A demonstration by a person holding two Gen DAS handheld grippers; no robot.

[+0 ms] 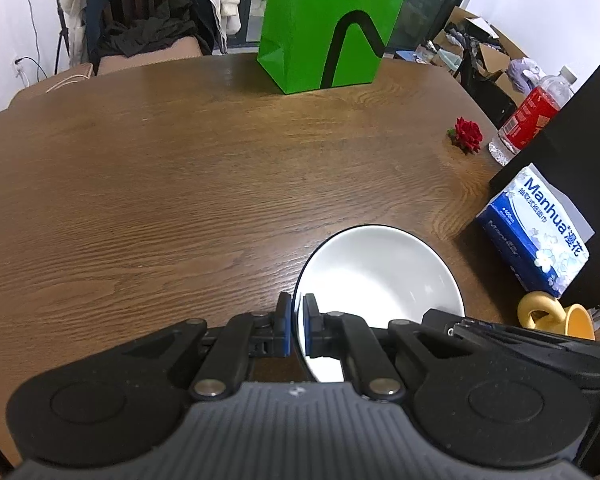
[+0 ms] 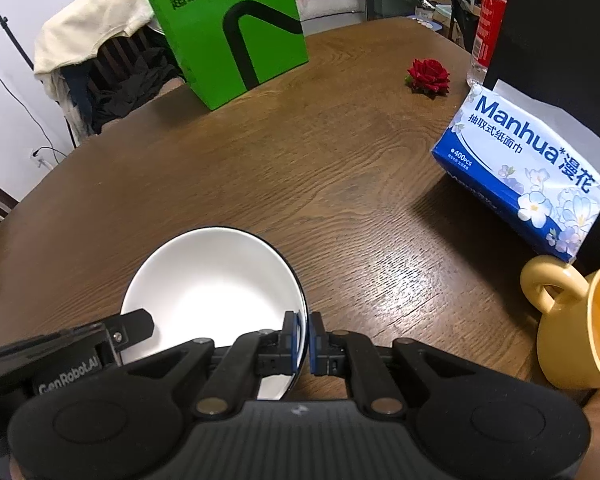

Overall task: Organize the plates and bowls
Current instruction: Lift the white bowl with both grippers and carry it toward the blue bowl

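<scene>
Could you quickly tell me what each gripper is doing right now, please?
Left gripper: shut on the white bowl's left rim.
Right gripper: shut on the same bowl's right rim.

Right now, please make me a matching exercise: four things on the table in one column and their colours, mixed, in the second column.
Things:
1. bowl
2. mug
3. paper bag
4. rose

Colours:
a. red
b. green
c. white
d. yellow

Pairs: 1-c, 2-d, 3-b, 4-a
</scene>
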